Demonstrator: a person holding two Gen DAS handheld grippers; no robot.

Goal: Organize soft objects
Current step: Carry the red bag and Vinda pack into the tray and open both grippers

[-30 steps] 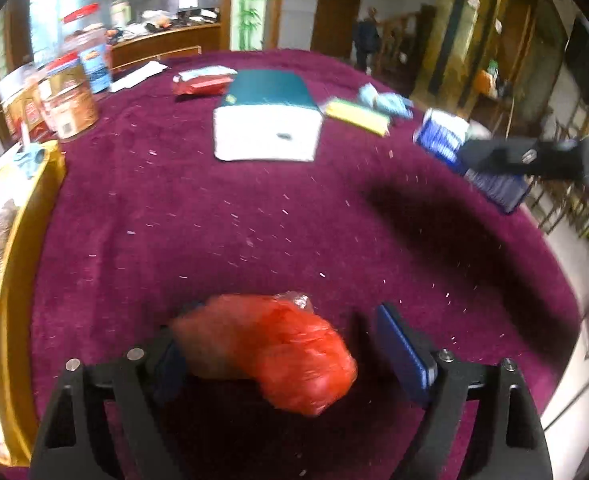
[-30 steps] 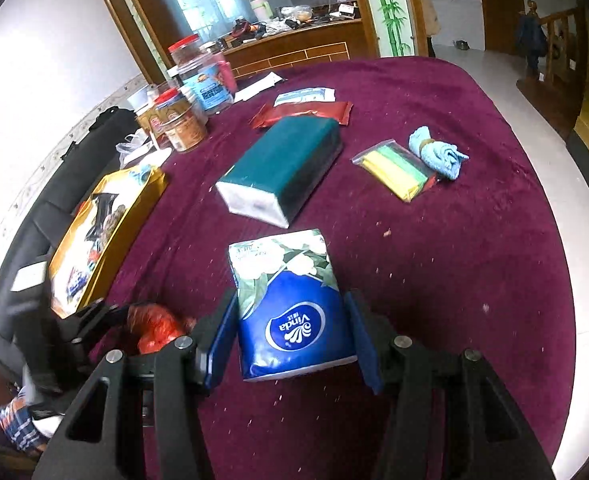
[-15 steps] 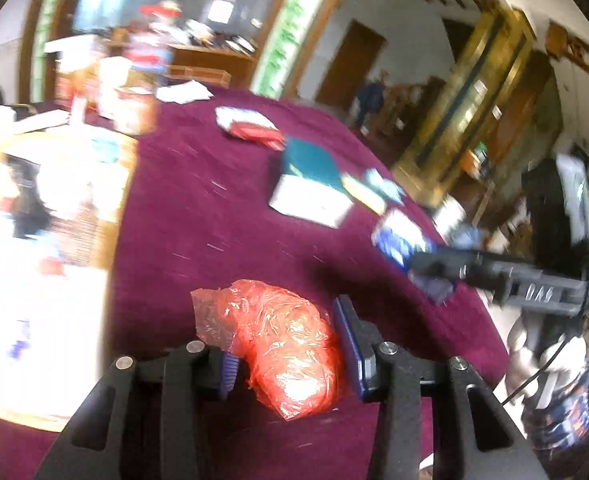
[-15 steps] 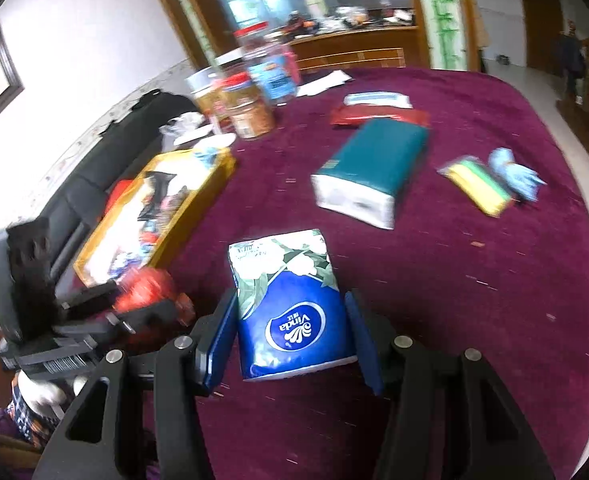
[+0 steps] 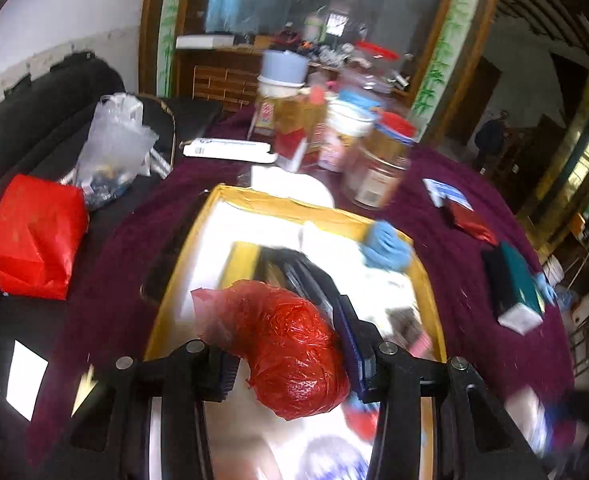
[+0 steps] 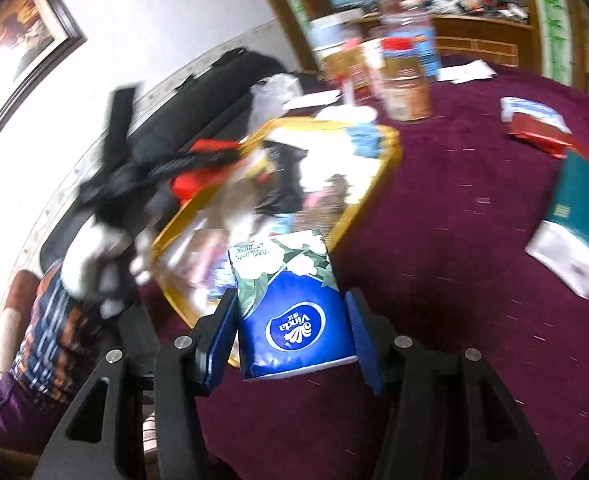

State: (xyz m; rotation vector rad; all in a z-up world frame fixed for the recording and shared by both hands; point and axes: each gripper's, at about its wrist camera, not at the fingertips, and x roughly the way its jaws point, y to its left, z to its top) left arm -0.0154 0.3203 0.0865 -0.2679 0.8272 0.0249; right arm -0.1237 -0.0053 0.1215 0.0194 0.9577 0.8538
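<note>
The left claw (image 5: 290,354) is closed narrow on a crumpled red plastic bag (image 5: 290,350), its blue pads pressing the bag from both sides, and the bag bulges out in front of and below the fingers. Directly beneath and ahead of this claw lies a yellow box (image 5: 428,280) with its top open, so the bag hangs over the box's inside; what is in the box is blurred, though a blue cloth (image 5: 386,246) sits at its far right corner. Beyond the box, further ahead, stand several jars (image 5: 382,164), and off to the claw's left a red package (image 5: 34,236) rests beside a clear plastic bag (image 5: 114,148). To its right a green-topped tissue box (image 5: 518,288) lies on the purple tablecloth (image 5: 454,240). The right claw (image 6: 290,332) grips a blue tissue pack (image 6: 294,312) between its two pads, held above the tablecloth (image 6: 454,260) just at the near edge of the yellow box (image 6: 374,196). To this claw's left, over the box, the left claw (image 6: 190,168) shows as a dark blur with red in it.
</note>
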